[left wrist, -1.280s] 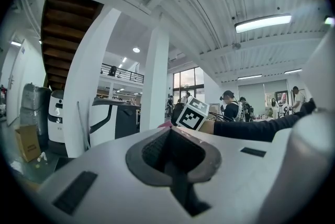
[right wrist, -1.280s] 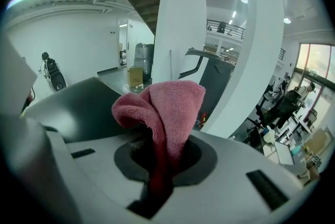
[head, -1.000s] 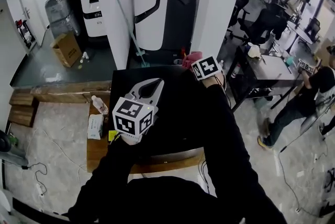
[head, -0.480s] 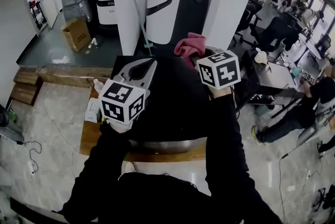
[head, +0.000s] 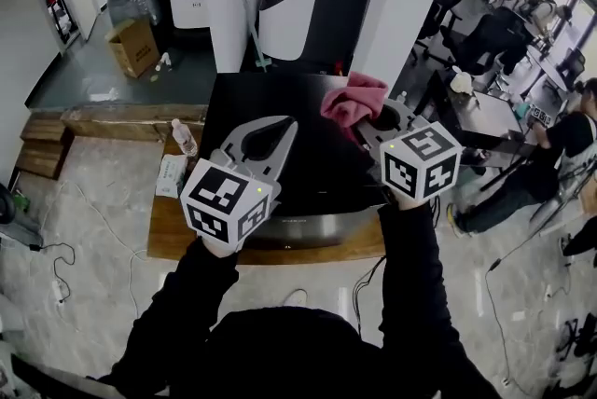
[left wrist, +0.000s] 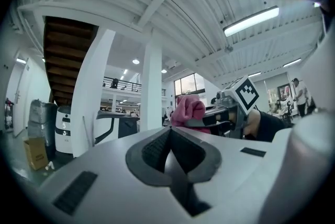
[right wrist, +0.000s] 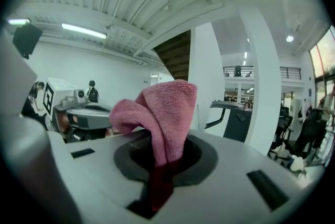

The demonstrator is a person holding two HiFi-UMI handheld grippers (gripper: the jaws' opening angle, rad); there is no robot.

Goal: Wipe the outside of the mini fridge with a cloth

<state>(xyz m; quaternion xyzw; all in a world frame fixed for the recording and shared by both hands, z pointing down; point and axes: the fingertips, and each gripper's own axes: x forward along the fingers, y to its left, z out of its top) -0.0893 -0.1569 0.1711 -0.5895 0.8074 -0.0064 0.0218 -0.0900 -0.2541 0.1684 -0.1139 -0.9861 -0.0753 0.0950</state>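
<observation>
Pink terry cloth [right wrist: 163, 105] is what I have in my right gripper [right wrist: 159, 165]. The jaws are clamped on its lower fold, and the rest stands bunched above them. In the head view this gripper hangs over the right front part of the black top of the mini fridge [head: 270, 99], and I cannot tell whether the cloth touches it. My left gripper [left wrist: 170, 131] has its jaws pressed together with nothing between them, over the fridge's left front corner. The fridge stands on a low wooden bench [head: 173, 243] and fills most of it. On the bare strip along the bench's left edge, a clear water bottle [head: 184, 137] lies toward the back, with a white packet [head: 170, 175] just in front of it. Print on the packet and on the fridge's silvery front strip is too small to read. The cubes on both grippers carry only black-and-white square markers.
</observation>
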